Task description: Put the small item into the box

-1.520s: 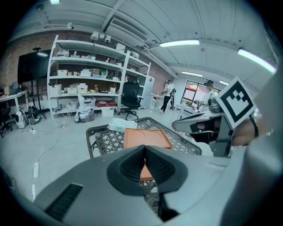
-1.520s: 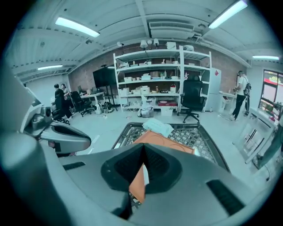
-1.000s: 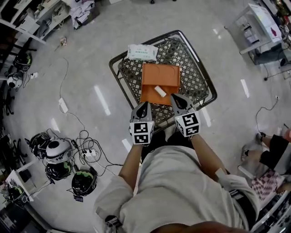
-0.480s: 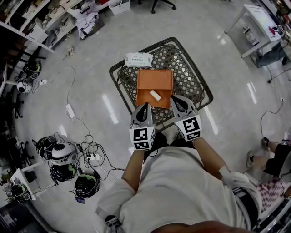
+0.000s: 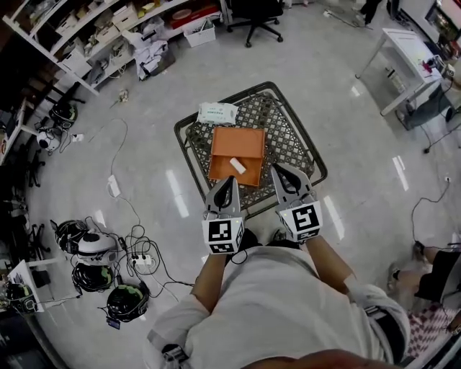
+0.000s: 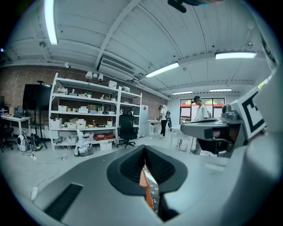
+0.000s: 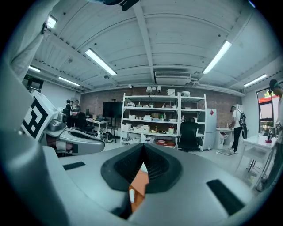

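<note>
You are holding two grippers, one in each hand, side by side over the near edge of one wire basket.

1. Left gripper: its two jaws are pressing together with nothing between them. In the left gripper view, only a sliver of the box is showing through the slit below the pads.
2. Right gripper: its two jaws are also sitting closed together and are gripping nothing. The box and the item are showing below them, well apart from the pads.
3. Each gripper is carrying one marker cube, making two cubes in all.

Task items:
- One orange box is lying open on the mesh in the middle of the basket.
- One small white item is lying inside the box, in the half nearer to you.

Other items:
- One white pack is lying on the mesh just beyond the far left corner of the box. You cannot tell whether the two are touching.
- Four helmets are sitting in a cluster on the floor to your left, among loose cables.
- One black office chair is standing beyond the basket.
- One white table is standing at the far right.
- In the left gripper view, two people are standing at the far end of the room.
</note>
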